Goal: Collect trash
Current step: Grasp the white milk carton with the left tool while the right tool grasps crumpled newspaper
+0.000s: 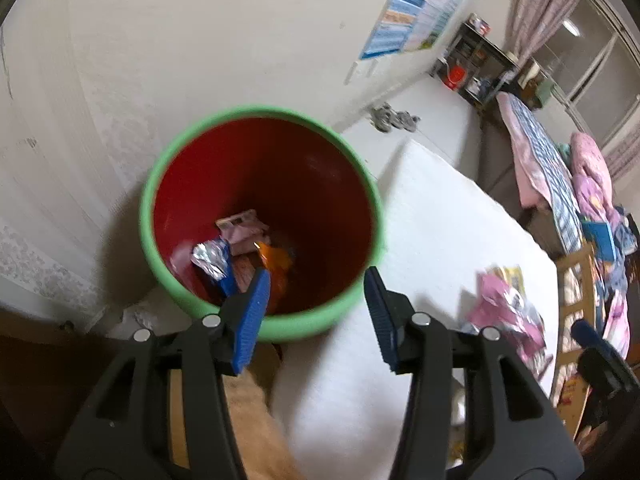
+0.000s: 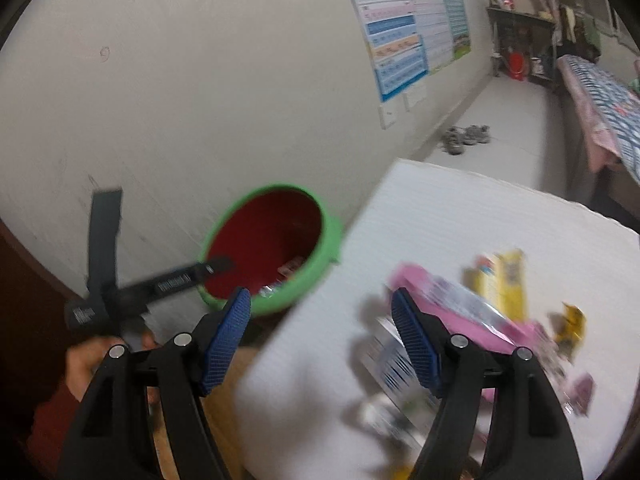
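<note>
A bin with a green rim and a red inside stands by the wall, left of the white table. In it lie a silver foil wrapper, an orange wrapper and a pink packet. My left gripper hangs open over the bin's near rim with nothing between its fingers. My right gripper is open and empty over the table's left edge. Just beyond its right finger lie a pink packet, a yellow packet and a small yellow wrapper, all blurred. The bin sits to the left.
Posters hang on the wall behind the bin. Shoes lie on the floor past the table. A bed with patterned blankets and a dark shelf stand at the far right. A hand holds the left gripper's black body.
</note>
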`<state>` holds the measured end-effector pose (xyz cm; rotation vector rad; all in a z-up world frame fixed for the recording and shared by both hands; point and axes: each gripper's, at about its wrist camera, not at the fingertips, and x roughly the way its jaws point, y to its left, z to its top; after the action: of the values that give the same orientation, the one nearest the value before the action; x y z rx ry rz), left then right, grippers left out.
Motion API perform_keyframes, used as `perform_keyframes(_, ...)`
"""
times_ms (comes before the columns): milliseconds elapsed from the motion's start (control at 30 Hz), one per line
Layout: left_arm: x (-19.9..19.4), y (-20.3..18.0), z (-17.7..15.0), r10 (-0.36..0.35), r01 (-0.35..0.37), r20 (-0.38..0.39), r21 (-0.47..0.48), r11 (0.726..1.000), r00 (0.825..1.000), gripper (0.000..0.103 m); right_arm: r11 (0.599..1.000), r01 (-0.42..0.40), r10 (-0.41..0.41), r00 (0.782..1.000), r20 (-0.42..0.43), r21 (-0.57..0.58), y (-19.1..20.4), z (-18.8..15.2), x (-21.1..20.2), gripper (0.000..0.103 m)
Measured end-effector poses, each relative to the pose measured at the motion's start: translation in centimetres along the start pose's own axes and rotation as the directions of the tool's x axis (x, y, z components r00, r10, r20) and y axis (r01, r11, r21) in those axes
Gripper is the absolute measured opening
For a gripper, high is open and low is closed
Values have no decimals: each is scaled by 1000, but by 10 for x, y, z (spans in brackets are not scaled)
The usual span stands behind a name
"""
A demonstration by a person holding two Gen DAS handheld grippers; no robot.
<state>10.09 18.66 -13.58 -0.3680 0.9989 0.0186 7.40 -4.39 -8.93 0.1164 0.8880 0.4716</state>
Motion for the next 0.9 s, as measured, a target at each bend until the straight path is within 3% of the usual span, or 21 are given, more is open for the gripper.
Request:
perform_keyframes(267,0,-52,-39,-37,42,-70,61,997,997,47,990,137,-136,990,-23,44,-44,-70,-34,71)
perform_keyframes(433,10,-90,-66,-71,88,-151,109,990,986,47,974,194,-188,980,-63,117,-79,-108,-44,71)
perform_keyframes(667,41,-127,-79,-111,127,-249,48,991,962,69,935,222,-209,975,-76,276,-128,-140,-63,71)
perform_keyframes(900,71,-159,-80,-100,111,-310,19,994,945,81,913,214,-213,976,-41,346,-152,-149,-85,71)
